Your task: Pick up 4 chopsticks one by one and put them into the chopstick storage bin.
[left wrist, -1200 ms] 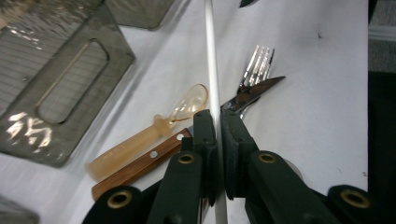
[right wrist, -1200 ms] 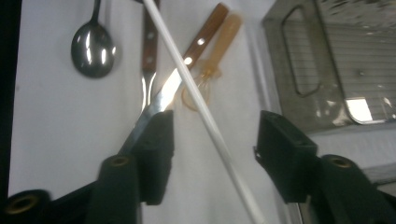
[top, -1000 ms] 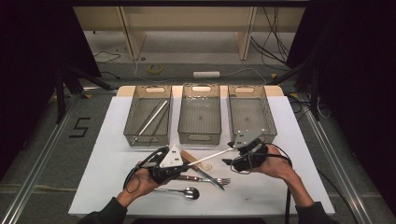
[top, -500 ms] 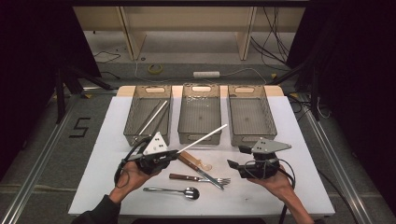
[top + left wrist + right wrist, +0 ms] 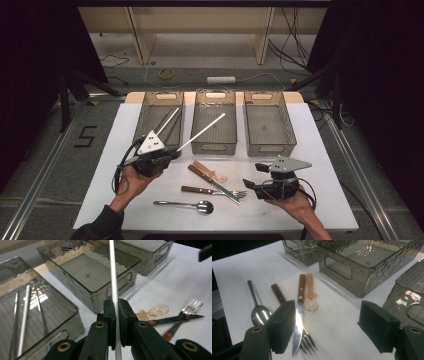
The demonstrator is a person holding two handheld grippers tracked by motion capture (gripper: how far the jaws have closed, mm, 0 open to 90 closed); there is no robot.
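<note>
1. The left gripper has its jaws clenched on a thin white stick, gripping it near its lower end; in the left gripper view the stick runs straight up between the two pads.
2. The stick slants up and away over the near wall of the middle tray, its free tip above that tray's floor, clear of the walls.
3. The left tray holds a few thin metal rods; the left gripper hovers just in front of its near edge.
4. The right tray stands beside the middle one with a narrow gap between them.
5. The right gripper has its jaws released and standing wide, with nothing between them; they have just been opening. It hangs low over the tabletop, right of the cutlery.
6. Between the two grippers lie a knife, a fork, a metal spoon and a small amber plastic spoon. The knife crosses over the fork near its tines.
7. In the right gripper view the knife and fork tines lie just beyond the left pad.
8. Bare white surface stays open to the right of the right gripper and along the near edge.
</note>
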